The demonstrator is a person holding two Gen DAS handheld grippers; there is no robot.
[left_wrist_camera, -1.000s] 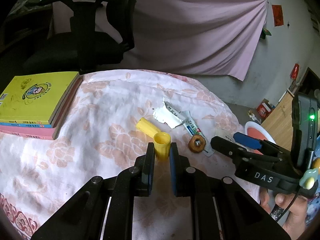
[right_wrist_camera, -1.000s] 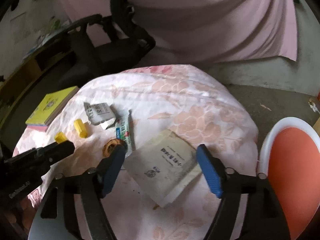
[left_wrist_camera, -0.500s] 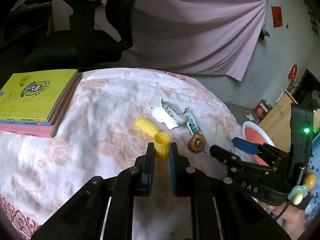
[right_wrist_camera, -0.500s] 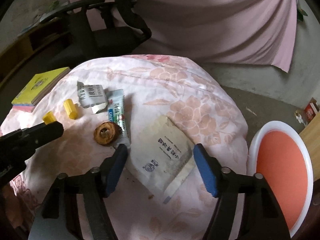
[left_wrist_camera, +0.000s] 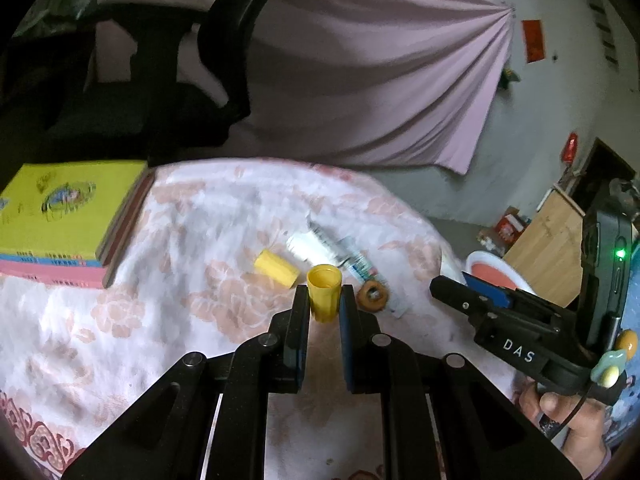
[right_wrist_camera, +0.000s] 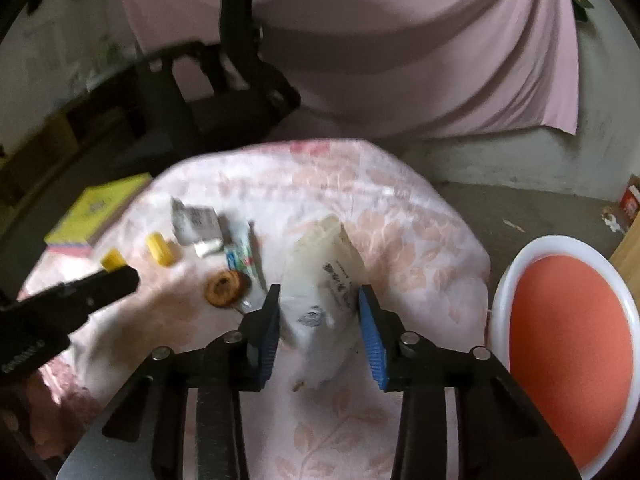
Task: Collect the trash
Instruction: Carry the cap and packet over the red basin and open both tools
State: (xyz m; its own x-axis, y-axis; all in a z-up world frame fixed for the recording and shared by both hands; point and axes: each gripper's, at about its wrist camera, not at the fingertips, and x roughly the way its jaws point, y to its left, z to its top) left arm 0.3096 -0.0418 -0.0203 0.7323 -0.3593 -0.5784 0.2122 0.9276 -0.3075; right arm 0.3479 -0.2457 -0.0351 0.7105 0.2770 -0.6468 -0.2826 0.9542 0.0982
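On the floral-cloth surface the trash lies in a loose row. Right tongs straddle the white paper packet: blue pads on either side of its near end, left pad looks touching, right pad w/ a sliver of gap, so half-closed, not yet clenched on it. Packet's long axis runs away from the tongs, roughly along the fingers, near end between the pads & far end lifted/crumpled; blur makes exact contact hard to call. The squeeze goes across its narrow width, which suits a flat pouch.

Left tongs are clenched on a yellow cap, held upright, open end up, above the cloth. Second yellow cap lies on its side just beyond-left. Further right: crumpled silver wrapper, toothpaste tube, brown ring-shaped piece.

Judgement: right side is nearer the packet & the red-and-white bin, which sits off the surface's right edge; the next move likely needs a firmer close, then a swing right. Thin paper may slip or fold.

Books stacked far left, not trash.
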